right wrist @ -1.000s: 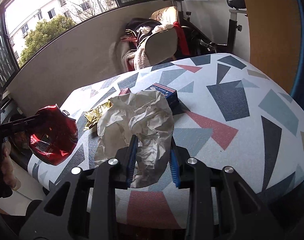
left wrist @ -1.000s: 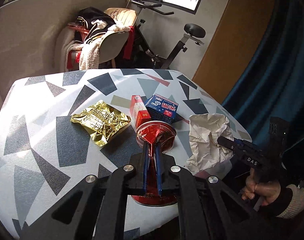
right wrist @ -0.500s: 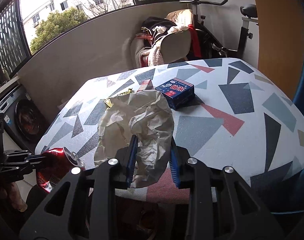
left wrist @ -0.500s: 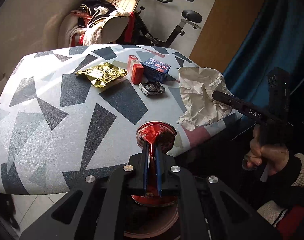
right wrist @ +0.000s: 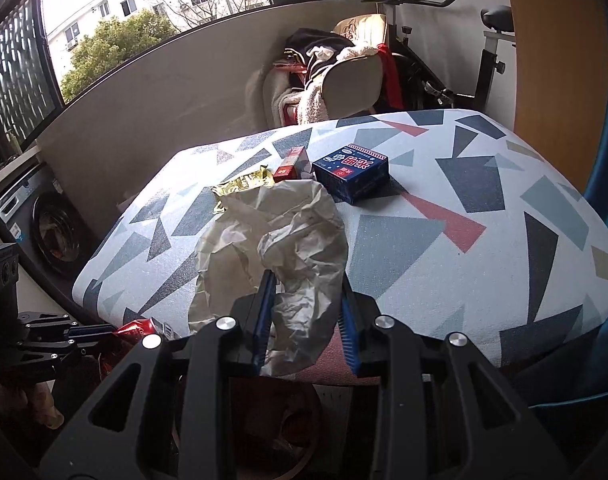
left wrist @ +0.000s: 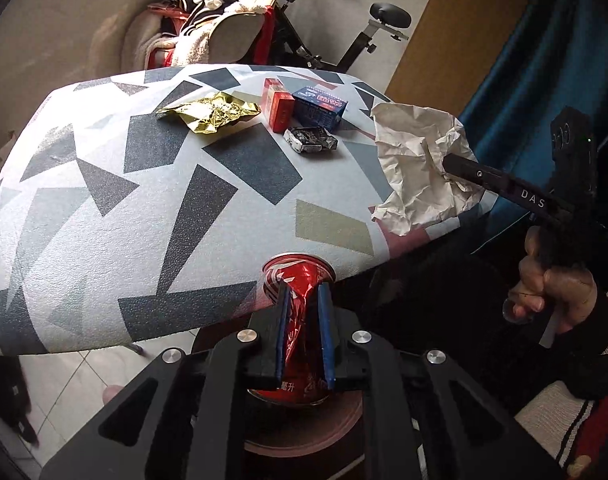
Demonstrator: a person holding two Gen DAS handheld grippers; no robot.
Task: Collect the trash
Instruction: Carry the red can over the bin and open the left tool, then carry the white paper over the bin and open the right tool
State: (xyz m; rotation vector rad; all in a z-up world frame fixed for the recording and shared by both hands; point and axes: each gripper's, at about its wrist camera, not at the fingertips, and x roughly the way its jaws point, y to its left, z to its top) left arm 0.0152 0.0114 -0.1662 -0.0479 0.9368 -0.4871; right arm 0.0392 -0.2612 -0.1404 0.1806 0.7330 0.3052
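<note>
A crushed red can [left wrist: 293, 276] hangs between the pads of my left gripper [left wrist: 304, 288], just off the table's near edge and above a round brown-rimmed bin [left wrist: 344, 420]. The jaws are opening, and a dark gap shows beside the right pad. My right gripper [right wrist: 307, 280] is shut on a crumpled sheet of white paper [right wrist: 271, 232] at the table's near edge. In the left wrist view, the paper [left wrist: 416, 160] is held at the table's right corner. On the patterned table [left wrist: 103, 220] lie a gold wrapper [left wrist: 209, 114], a red box [left wrist: 277, 106], a blue box [left wrist: 320, 106] and a black crumpled packet [left wrist: 310, 140].
A chair piled with clothes [right wrist: 332, 72] and an exercise bike [left wrist: 368, 40] stand behind the table. A washing machine [right wrist: 43, 224] sits at the left wall, and a blue curtain [left wrist: 524, 80] hangs at the right. A tiled floor [left wrist: 75, 380] shows below the table's edge.
My left gripper drew back off the table and sank with the can over the bin, then spread its jaws. The right gripper pulled the paper toward the near edge.
</note>
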